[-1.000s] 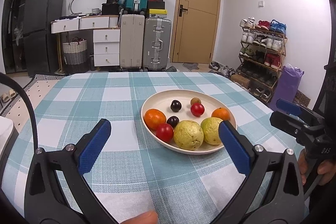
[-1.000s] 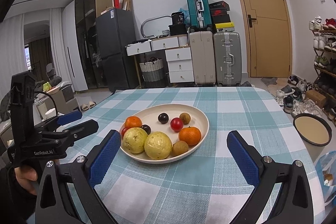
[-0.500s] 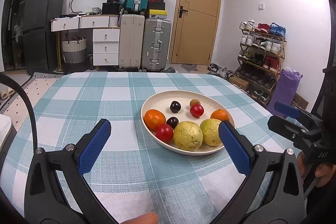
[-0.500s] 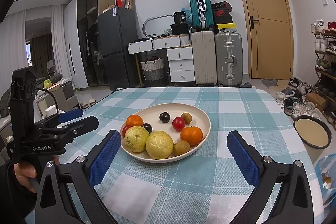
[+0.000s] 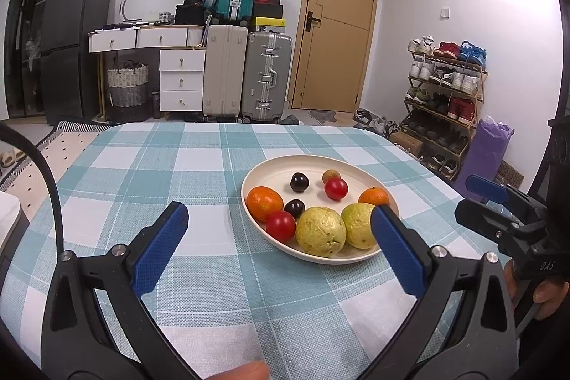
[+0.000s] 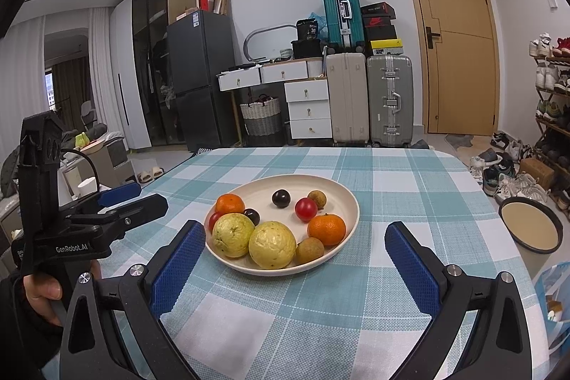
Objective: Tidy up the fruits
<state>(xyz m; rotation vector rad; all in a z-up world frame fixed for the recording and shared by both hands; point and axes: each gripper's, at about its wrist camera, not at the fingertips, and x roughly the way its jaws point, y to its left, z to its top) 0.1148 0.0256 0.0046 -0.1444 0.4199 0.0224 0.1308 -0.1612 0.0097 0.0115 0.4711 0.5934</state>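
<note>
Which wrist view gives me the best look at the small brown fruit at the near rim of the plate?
The right wrist view: the brown fruit lies unblocked at the plate's near edge, beside the orange and a guava. In the left wrist view it cannot be seen; the left tool's right finger covers that side.

Stood against the far wall: a dark fridge [image 6: 197, 77], white drawers [image 6: 308, 109], a woven basket [image 6: 262, 116], two upright suitcases [image 6: 370, 98], a teal suitcase [image 6: 342, 11] on top. Beside these, a wooden door [image 6: 456, 38]. Along the right, a shoe rack [image 5: 445, 84].
</note>
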